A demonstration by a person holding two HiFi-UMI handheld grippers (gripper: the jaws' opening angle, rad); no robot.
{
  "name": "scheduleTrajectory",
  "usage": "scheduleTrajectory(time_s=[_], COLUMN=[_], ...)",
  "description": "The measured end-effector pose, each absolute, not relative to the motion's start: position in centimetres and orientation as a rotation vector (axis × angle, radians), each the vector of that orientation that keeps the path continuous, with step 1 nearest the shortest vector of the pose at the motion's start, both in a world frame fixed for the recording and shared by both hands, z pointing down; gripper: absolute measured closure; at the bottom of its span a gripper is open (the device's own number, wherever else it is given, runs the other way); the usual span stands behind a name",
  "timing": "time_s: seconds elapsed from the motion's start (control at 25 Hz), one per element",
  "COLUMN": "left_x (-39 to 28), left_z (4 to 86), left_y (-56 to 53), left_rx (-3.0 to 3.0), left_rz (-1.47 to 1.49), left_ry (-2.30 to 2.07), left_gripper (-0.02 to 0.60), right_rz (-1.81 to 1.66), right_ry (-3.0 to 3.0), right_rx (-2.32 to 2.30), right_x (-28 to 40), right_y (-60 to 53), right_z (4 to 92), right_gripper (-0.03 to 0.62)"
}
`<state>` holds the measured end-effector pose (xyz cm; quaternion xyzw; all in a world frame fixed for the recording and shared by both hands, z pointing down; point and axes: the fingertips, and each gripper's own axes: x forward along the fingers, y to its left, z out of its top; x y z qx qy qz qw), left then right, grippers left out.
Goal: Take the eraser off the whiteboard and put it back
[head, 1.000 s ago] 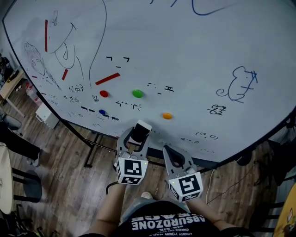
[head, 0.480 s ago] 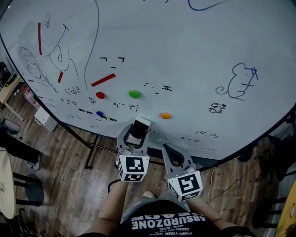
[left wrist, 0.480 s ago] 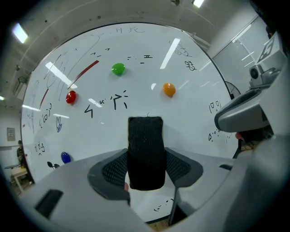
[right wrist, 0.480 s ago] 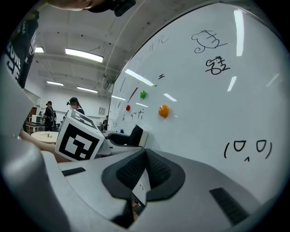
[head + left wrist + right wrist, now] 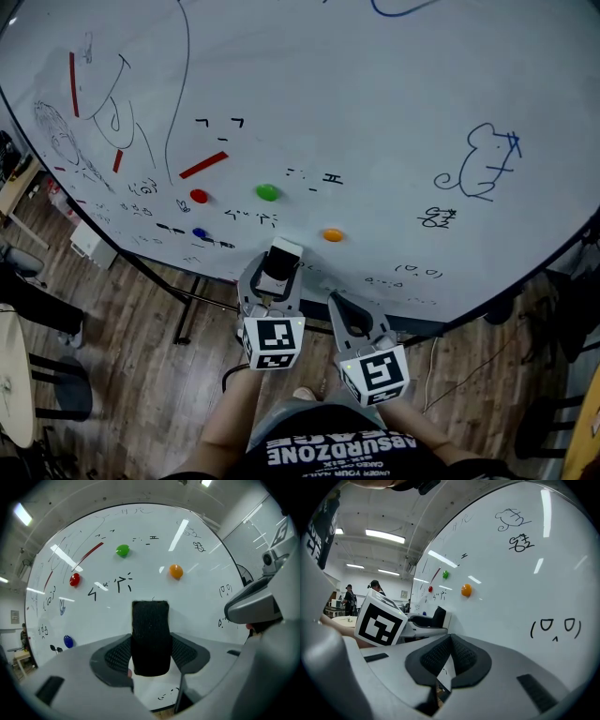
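The eraser point(image 5: 282, 262) is a block with a white back and a black felt face point(image 5: 150, 634). My left gripper point(image 5: 279, 267) is shut on it, a pad pressing each long side, and it sticks out past the fingertips toward the whiteboard point(image 5: 394, 112). In the right gripper view the eraser point(image 5: 439, 616) sits close against the board's lower part; I cannot tell whether it touches. My right gripper point(image 5: 342, 309) hangs just to the right of the left one, near the board's bottom edge. Its jaws point(image 5: 450, 651) are shut with nothing between them.
Round magnets dot the board: red point(image 5: 198, 196), green point(image 5: 267, 192), orange point(image 5: 332, 235) and blue point(image 5: 198, 232). Red strips point(image 5: 203, 165) and pen doodles lie around them. The board's black stand point(image 5: 192, 300) stands on wood floor. A chair point(image 5: 56, 394) stands at left.
The head view has drifted slightly, so the board's marks sit a little further left. Both grippers keep their places, and the eraser stays in the left one.
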<state>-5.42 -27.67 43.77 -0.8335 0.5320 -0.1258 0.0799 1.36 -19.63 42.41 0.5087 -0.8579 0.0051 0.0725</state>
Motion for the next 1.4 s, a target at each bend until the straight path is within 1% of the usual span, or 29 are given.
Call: scheduleTrajectory(time_s=[0.68,1.4], left_x=[-5.9,-7.5], left_z=[42.7,39.3], left_y=[-26.7,-22.7], left_rx=[-2.509,-2.494], left_rz=[-0.355,-0.228], left_ry=[1.631,1.655], left_gripper=[0.342,0.346], right_rz=[0.017,0.008], right_ry=[-2.587,-2.644], right_rx=[1.524,1.463], right_x=[1.3,0.0], right_y=[-18.9,-17.3], right_z=[42.8,42.2], right_gripper=[0.597,0.597])
